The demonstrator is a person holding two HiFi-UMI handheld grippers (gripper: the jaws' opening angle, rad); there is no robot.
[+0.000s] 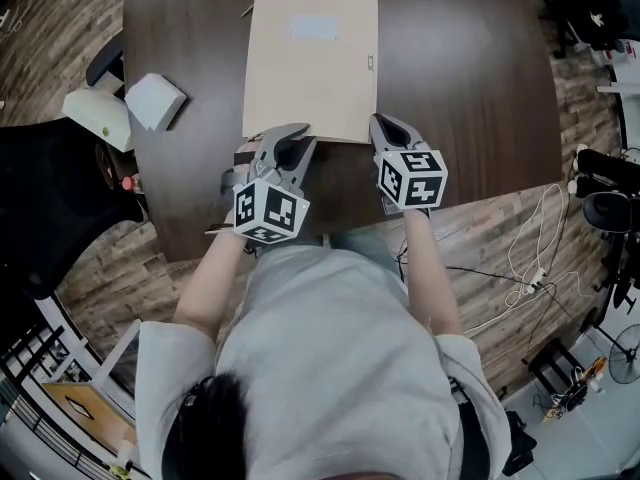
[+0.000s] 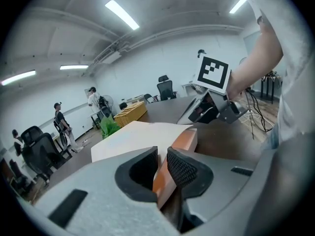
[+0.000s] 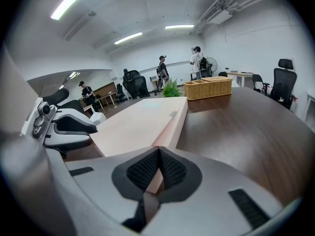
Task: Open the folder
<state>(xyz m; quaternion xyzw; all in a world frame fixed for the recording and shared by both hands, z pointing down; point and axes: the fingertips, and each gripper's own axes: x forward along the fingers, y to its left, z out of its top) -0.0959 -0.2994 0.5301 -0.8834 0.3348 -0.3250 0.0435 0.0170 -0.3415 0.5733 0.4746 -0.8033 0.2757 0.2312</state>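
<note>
A beige folder (image 1: 312, 63) lies flat and closed on the dark wooden table (image 1: 470, 88). My left gripper (image 1: 290, 133) is at the folder's near left corner, rolled on its side. In the left gripper view the folder's edge (image 2: 172, 154) runs between the pads, which press on it. My right gripper (image 1: 385, 126) is at the near right corner. In the right gripper view its jaws (image 3: 158, 161) are closed on a thin beige sliver of the folder (image 3: 142, 122). Each gripper shows in the other's view: the right gripper (image 2: 211, 104) and the left gripper (image 3: 69, 127).
A white box (image 1: 155, 100) sits at the table's left edge. A wicker basket (image 3: 209, 87) and a green plant (image 3: 171, 88) stand at the far end. Black office chairs (image 1: 50, 198) are to the left, and cables (image 1: 530, 258) lie on the floor at right. People stand far back.
</note>
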